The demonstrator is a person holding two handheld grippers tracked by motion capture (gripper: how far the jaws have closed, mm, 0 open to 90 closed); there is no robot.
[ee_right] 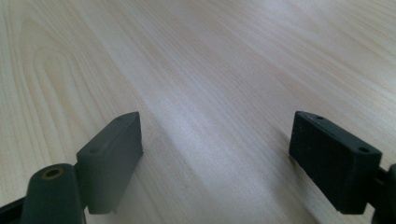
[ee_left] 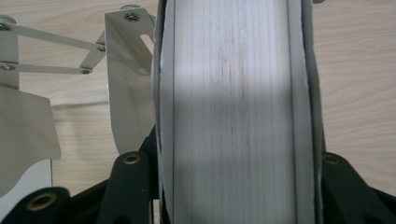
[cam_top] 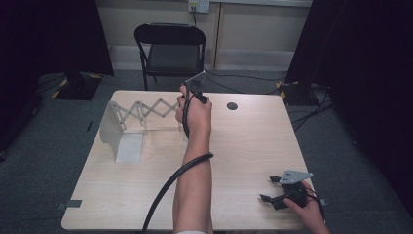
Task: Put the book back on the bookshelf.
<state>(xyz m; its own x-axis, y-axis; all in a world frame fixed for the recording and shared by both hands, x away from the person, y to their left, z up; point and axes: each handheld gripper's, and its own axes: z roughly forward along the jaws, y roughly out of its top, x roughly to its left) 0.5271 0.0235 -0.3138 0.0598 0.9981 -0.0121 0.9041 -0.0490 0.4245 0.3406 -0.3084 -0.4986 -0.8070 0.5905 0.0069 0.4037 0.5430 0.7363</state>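
Item: extendable metal bookend rack w/ scissor lattice, on the desk, left-centre, well in from the near edge.

- Left arm: forearm runs up the middle of the high view, reaching far across the desk; hand turned inward, left gripper at the lattice's right end, its grey plate tilted up towards the far edge.
- Left gripper view: jaws pinch a thick white block – looks like a book's page edge between pale covers, standing upright; can't tell more. Jaws sit tight on both faces. Just beside it, a curved metal plate of the rack, w/ riveted lattice bars running off to the far plate.
- Right hand: low at the near right corner of the desk, right gripper resting close to the desk's edge, pointing left.
- Right gripper view: jaws spread wide, nothing between them – bare wood grain below.
- Room: broad open desk between the two grippers; a dark round grommet near the far edge, right of the left hand. Black folding chair beyond the far edge. Cable trails from left gripper along the forearm to the near edge.
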